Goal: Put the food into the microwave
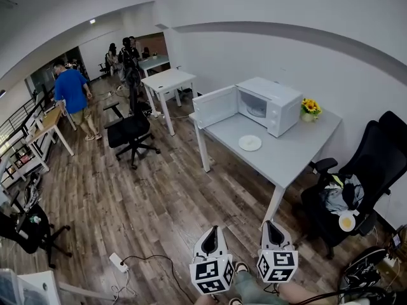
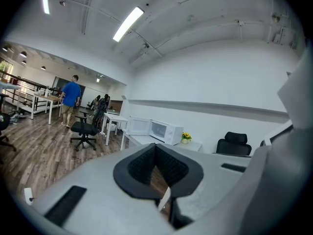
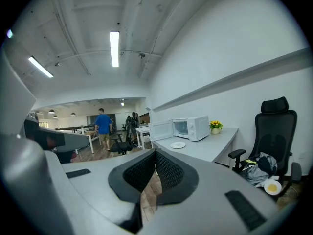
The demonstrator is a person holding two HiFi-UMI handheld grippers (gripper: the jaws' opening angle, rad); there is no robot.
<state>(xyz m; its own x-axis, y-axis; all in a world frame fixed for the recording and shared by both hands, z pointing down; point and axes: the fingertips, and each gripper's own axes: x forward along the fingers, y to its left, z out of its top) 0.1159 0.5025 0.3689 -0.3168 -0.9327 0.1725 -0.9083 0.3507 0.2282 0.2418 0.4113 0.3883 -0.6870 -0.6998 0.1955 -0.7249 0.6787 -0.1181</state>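
Observation:
A white microwave (image 1: 270,104) stands on the grey table (image 1: 299,151) with its door (image 1: 214,106) swung open to the left. In front of it lies a white plate (image 1: 250,143) with something pale on it. Both grippers hang low over the floor, well short of the table. My left gripper (image 1: 213,231) and right gripper (image 1: 269,225) are shut and hold nothing. The left gripper view shows its pads (image 2: 142,166) meeting, with the microwave (image 2: 166,131) far off. The right gripper view shows the microwave (image 3: 190,128) and plate (image 3: 178,145) beyond its shut pads (image 3: 168,170).
Sunflowers in a pot (image 1: 310,108) sit right of the microwave. A black office chair (image 1: 356,183) at the right carries clothes and a small dish of yellow food (image 1: 346,222). Another black chair (image 1: 130,135), a white table (image 1: 168,81), a power strip (image 1: 119,262) and people are at the left.

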